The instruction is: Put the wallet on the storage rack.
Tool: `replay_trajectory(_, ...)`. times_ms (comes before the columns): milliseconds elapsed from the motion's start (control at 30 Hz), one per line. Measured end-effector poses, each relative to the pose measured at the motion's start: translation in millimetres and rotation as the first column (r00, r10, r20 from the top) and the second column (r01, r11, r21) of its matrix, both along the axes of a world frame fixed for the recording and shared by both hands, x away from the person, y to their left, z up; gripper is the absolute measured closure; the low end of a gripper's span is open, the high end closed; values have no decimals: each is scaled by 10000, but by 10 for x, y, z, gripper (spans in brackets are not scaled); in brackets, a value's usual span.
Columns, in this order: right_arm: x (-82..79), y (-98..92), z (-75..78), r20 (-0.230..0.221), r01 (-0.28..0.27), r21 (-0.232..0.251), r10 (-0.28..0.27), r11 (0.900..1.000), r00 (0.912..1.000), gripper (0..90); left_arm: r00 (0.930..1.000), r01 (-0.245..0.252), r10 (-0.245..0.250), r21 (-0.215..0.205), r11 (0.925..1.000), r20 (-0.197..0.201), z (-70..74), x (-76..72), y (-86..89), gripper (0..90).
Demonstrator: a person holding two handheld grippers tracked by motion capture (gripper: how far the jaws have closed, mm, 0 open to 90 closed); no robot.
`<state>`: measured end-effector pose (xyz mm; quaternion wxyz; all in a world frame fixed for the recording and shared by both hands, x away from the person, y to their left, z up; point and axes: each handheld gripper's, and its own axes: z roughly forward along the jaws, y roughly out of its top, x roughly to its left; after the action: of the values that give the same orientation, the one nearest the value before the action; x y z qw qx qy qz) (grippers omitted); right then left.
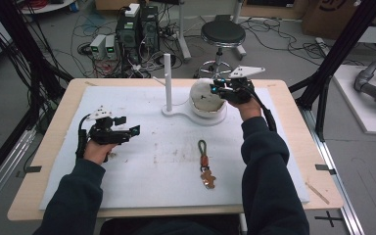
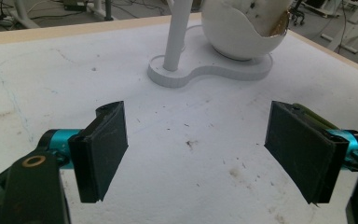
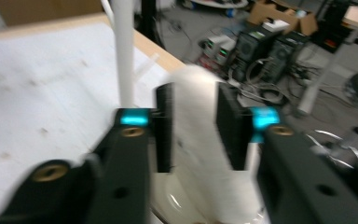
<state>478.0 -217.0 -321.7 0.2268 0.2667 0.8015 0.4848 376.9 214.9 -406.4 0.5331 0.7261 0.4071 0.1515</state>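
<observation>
Now R gripper fingers straddle white shell's rim.

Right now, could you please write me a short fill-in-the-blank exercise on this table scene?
1. The right gripper has its jaws around the wall of the white ____.
2. The left gripper has its jaws ____, with nothing between them.
3. The post stands ____ on the white base.
4. The keychain lies on the mat, between the person's two ____.

Missing words: bowl; open; upright; forearms
</observation>
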Motion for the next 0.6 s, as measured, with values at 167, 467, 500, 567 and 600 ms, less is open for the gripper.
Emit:
replay_trajectory(167, 62, 69, -78, -199, 645, 349, -638, 9973, 9978, 656, 10000, -36, 36, -23, 10000, -43, 1, -1, 3, 207)
replay_trajectory(467, 187, 93, -116, -470, 2219, 969, -2182, 9702, 9748, 731, 10000, 33, -33, 32, 10000, -91, -5, 1, -12, 209)
replay_trajectory(500, 200, 97, -165, -870, 2083, 1005, -2000, 9729, 9759, 742, 9999, -1, 1, -2, 10000, -101, -5, 2, -5, 209)
replay_trajectory(567, 201, 98, -183, -1043, 1878, 926, -1781, 9778, 9785, 756, 10000, -5, 5, -17, 10000, -100, -3, 2, -1, 209)
replay_trajectory(600, 196, 102, -184, -1133, 1759, 809, -1663, 9811, 9795, 760, 10000, -10, 10, 0, 10000, -99, -3, 1, -2, 209)
